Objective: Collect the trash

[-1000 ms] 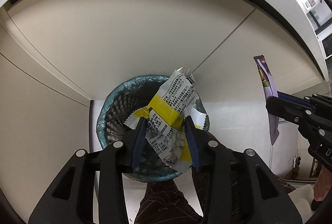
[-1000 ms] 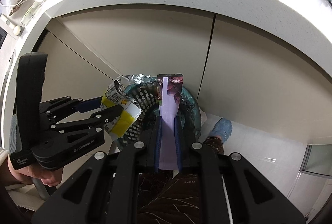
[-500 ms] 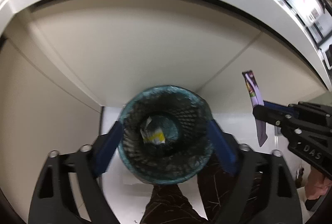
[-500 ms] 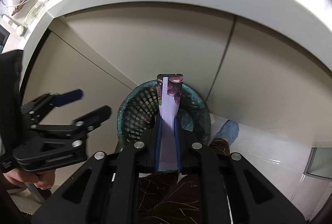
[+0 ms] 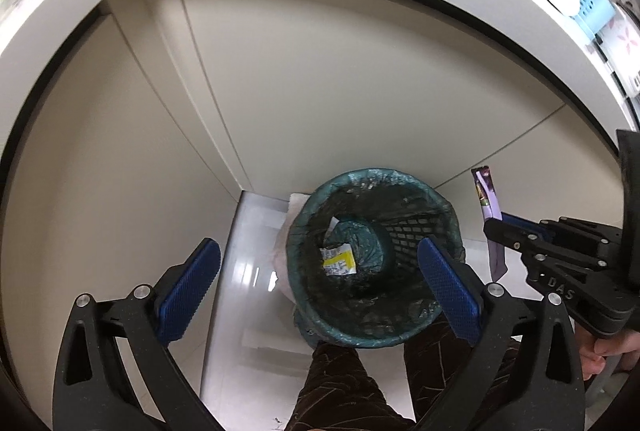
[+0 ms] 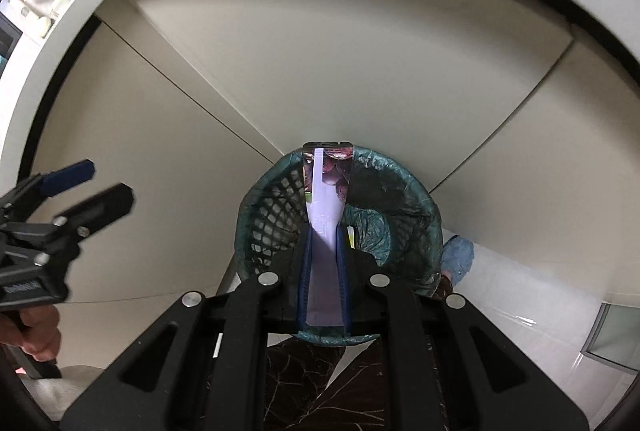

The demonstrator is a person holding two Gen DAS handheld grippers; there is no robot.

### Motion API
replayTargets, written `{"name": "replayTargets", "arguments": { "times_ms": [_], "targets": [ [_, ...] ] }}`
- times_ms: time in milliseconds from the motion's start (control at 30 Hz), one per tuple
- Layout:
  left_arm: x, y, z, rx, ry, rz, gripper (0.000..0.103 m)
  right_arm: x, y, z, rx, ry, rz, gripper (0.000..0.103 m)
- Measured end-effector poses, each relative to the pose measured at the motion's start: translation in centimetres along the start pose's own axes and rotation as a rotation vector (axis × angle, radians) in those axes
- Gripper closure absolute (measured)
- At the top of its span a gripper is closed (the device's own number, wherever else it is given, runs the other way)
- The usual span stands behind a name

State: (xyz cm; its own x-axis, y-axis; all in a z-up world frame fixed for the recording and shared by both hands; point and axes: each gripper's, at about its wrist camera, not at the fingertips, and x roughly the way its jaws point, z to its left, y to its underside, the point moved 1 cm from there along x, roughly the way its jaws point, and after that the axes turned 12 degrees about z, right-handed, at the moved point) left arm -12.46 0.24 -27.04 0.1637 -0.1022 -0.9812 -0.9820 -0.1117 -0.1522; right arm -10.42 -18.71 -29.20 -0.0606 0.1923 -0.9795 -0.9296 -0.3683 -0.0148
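From the left wrist view we look down into the trash basket (image 5: 374, 259), a dark mesh bin lined with a teal bag, standing on the pale floor against the cream cabinet doors (image 5: 360, 91). Our left gripper (image 5: 320, 285) has just been opening and now stands wide, with nothing between its blue pads (image 5: 188, 283); the yellow and white wrapper (image 5: 339, 260) lies at the bottom of the basket. At the right edge of this view our right gripper (image 5: 494, 227) is clamped on the purple wrapper (image 5: 489, 197), beside the basket's rim. From the right wrist view the purple wrapper (image 6: 326, 199) stands upright between the closed blue pads of that gripper (image 6: 323, 243), directly over the basket's (image 6: 404, 199) mouth. The left gripper (image 6: 94, 187) shows at the left, jaws apart and empty, off to the side of the basket.
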Motion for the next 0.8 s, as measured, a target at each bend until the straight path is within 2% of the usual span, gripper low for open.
{"name": "replayTargets", "arguments": {
  "times_ms": [267,333,400,533,600,700,800],
  "targets": [
    [-0.1,0.3,1.1,-0.012,-0.001,0.004,0.006,1.0,-0.5,1.0,-0.029,0.009,0.016,0.085],
    [0.0,0.3,1.0,-0.012,0.0,0.003,0.006,0.6,-0.3,0.9,-0.028,0.011,0.004,0.076],
    [-0.1,0.1,0.8,-0.008,-0.005,0.0,0.006,0.0,-0.3,0.9,-0.023,0.02,-0.012,0.061],
    [-0.9,-0.2,1.1,-0.011,-0.002,-0.014,0.006,-1.6,-0.2,0.7,-0.016,0.031,-0.051,0.044],
    [-1.4,-0.4,1.1,-0.014,-0.005,-0.019,0.006,-2.7,-0.1,0.5,-0.009,0.038,-0.074,0.032],
    [-2.3,-0.8,0.7,-0.01,-0.011,-0.029,0.006,-4.7,-0.4,0.1,-0.007,0.052,-0.112,0.021],
    [-3.8,-1.1,0.0,0.011,-0.017,-0.048,0.007,-7.4,-0.9,-0.1,0.003,0.072,-0.148,0.015]
  ]
}}
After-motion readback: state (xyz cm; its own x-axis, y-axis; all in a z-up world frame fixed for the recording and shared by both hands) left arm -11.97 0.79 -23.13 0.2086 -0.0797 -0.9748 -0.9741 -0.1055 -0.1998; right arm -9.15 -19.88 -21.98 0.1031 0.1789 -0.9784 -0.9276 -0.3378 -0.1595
